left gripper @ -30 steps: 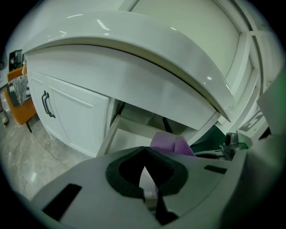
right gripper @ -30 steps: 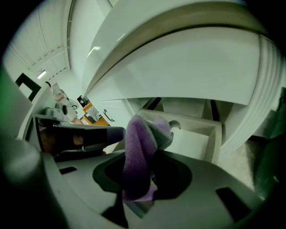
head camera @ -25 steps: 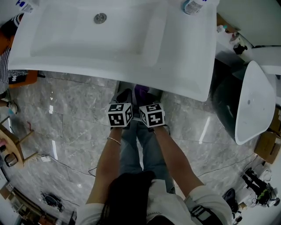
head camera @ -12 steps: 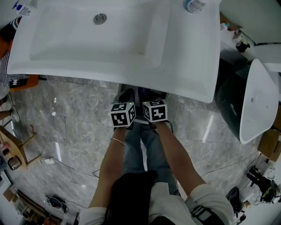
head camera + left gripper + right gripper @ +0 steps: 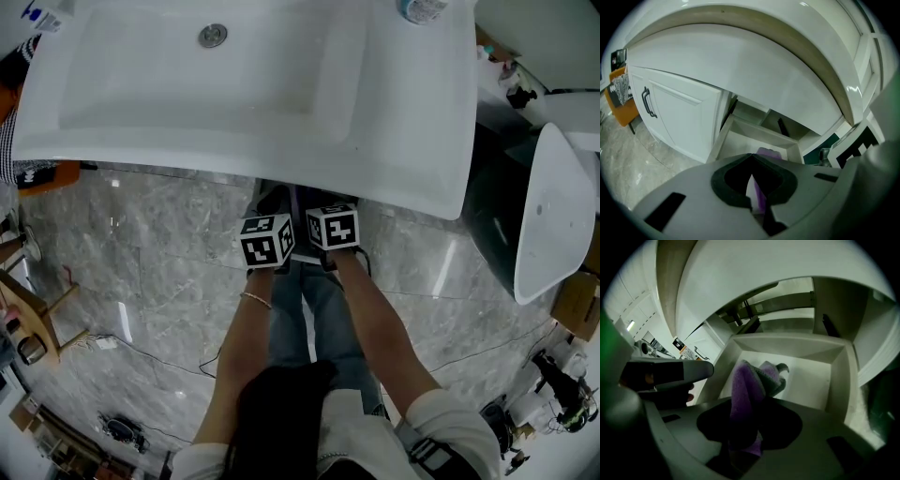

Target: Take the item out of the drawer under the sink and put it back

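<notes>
A purple cloth [image 5: 746, 389] hangs bunched over the open white drawer [image 5: 788, 345] under the sink. My right gripper [image 5: 745, 430] is shut on its lower part, and the rest drapes ahead above the drawer's floor. In the left gripper view the same cloth [image 5: 767, 153] shows past the drawer's rim [image 5: 754, 132]. My left gripper [image 5: 751, 156] is beside it with its jaw tips touching and nothing between them. In the head view only the two marker cubes show, left [image 5: 266, 241] and right [image 5: 333, 227], and the jaws are hidden under the sink's front edge.
The white sink basin [image 5: 234, 94] overhangs the drawer. A shut cabinet door with a black handle [image 5: 647, 101] stands to the drawer's left. A white toilet [image 5: 546, 216] is at the right. Marble floor [image 5: 141, 262] with cables lies below.
Both marker cubes have shifted toward the sink's front edge. The purple cloth, which showed just ahead of the cubes a second ago, has slipped under the sink rim.
</notes>
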The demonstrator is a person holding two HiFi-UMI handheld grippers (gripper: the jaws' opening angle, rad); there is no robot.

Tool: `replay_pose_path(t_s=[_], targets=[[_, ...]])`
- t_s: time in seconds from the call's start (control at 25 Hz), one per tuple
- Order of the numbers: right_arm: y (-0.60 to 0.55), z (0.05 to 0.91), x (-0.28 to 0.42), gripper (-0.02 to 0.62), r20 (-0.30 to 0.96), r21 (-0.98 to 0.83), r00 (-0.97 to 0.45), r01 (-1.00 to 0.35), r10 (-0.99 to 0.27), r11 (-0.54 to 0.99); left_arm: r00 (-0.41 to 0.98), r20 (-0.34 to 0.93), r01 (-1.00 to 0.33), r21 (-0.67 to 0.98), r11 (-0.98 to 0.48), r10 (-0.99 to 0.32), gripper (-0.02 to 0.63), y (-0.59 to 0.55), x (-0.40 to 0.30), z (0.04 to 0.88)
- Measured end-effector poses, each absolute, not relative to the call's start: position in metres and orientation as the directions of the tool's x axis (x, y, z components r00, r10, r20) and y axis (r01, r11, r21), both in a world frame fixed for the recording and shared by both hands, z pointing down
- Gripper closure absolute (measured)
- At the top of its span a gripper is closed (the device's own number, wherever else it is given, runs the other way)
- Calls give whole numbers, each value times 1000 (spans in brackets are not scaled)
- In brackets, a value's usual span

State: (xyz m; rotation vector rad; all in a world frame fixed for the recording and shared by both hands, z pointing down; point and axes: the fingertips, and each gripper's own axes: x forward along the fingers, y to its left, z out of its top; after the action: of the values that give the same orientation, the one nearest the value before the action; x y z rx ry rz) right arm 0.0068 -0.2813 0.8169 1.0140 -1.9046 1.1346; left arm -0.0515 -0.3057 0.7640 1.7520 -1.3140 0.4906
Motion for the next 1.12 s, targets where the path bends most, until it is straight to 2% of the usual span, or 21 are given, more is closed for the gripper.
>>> replay_pose_path(t_s=[0.24,0.48,0.64,1.12], targets=[[-281,820,4,443,842,-392,-476,-863,-254,320,362,734,-911,409,-52,-575,603,-307,-51,765],[-281,816,-3,348,811,-453,-528,-839,-253,301,340,736,-920,388,-46,-586,602,-307,-56,764],[-286,808,2,278,798,-436,-517,-850,-310,296,308,743,-930,367,-24,-594,602,-305,-62,761],[-279,753,6,261,763,-434,-552,-823,-336,365,295,736,-927,375,4,-610,602,-294,-69,722]])
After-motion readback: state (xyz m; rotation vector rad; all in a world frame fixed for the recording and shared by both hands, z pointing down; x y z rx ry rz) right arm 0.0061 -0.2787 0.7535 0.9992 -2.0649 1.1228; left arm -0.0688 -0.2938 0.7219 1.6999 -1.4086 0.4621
